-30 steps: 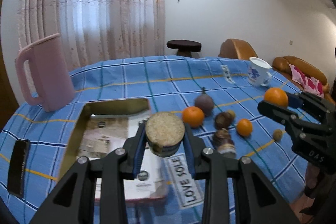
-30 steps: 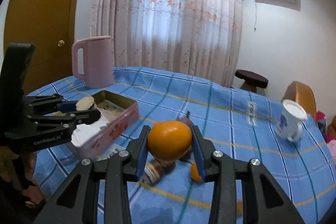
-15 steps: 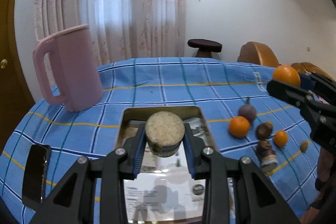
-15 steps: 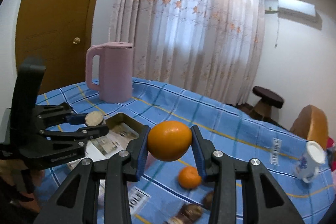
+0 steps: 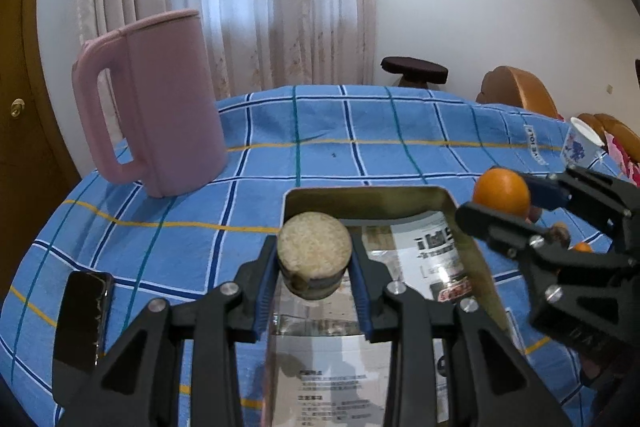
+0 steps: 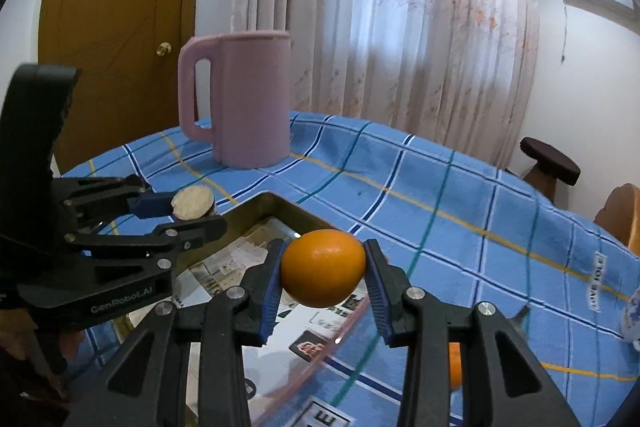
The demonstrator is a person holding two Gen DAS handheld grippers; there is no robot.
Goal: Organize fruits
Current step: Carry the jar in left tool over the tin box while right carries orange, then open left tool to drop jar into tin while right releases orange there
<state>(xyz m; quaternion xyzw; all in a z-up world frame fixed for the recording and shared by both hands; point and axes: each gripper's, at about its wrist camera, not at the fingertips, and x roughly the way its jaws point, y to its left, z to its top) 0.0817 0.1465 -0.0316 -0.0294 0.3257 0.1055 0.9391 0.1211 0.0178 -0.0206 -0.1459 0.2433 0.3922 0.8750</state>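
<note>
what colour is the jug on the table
Pale pink jug, clearest in the right wrist view.

The right gripper (image 6: 323, 281) clamps an orange (image 6: 323, 268) above the metal tin (image 6: 280, 203) on the blue checked tablecloth (image 6: 440, 195), as the left gripper (image 6: 192, 217) grips a tan round fruit (image 6: 192, 203) beside the tin's far corner.

Orange (image 6: 323, 268) and possibly cut tan fruit (image 5: 315, 257) above tin (image 5: 472, 247).
</note>
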